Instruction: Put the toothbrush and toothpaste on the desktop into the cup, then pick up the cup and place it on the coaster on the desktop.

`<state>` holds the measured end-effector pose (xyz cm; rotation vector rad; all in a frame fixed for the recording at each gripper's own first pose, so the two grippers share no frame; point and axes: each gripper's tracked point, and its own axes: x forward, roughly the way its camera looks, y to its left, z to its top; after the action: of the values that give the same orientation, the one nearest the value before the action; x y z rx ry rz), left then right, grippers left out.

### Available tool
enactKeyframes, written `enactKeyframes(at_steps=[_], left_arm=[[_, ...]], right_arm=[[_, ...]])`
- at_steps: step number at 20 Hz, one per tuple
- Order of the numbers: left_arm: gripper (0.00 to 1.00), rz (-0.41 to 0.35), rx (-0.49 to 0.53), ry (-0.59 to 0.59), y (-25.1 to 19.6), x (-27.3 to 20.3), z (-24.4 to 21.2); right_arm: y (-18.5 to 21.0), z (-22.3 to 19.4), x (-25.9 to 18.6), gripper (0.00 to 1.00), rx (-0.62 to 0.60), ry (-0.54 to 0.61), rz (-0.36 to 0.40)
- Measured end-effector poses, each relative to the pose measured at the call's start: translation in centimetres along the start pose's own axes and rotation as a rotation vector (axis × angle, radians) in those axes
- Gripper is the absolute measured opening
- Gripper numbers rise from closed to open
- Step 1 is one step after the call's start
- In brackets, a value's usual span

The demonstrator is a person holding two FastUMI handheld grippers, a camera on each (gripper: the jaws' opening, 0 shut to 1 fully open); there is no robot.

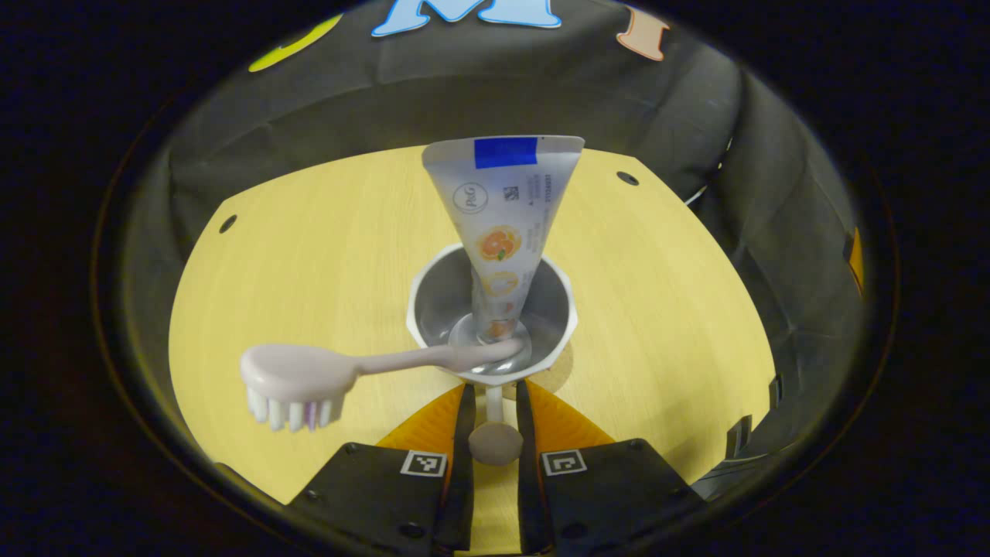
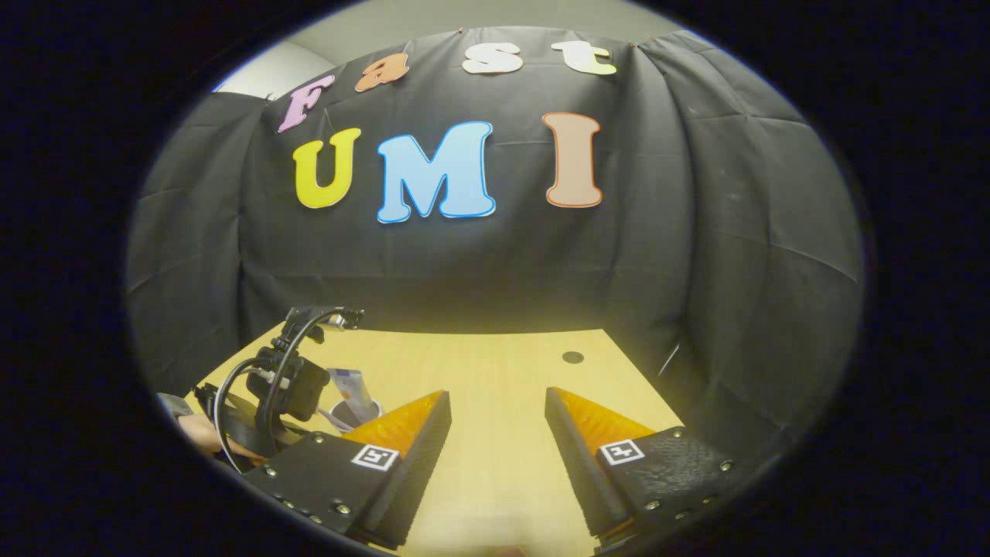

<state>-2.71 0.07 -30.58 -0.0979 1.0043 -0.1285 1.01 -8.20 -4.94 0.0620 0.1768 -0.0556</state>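
The toothbrush (image 1: 363, 363) was clamped between the fingers of our left gripper (image 1: 495, 418) near its handle end; its body bent over the near rim of the cup (image 1: 433, 309), with the bristle head hanging outside, to the left of the fingers. The toothpaste (image 1: 499, 224) stood in the cup just ahead of them. Our right gripper (image 2: 497, 418) was held apart and empty. If we let go now, we judged the heavy head could tip the brush out, or pull the light cup over.
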Motion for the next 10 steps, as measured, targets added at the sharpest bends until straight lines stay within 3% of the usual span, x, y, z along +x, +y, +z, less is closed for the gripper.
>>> enactKeyframes(at_steps=[10], left_arm=[[0.31, 0.023, 0.03, 0.039, -2.7, 1.5, -1.0]], right_arm=[[-3.7, -0.8, -0.8, 0.79, 0.005, 0.017, -0.016]])
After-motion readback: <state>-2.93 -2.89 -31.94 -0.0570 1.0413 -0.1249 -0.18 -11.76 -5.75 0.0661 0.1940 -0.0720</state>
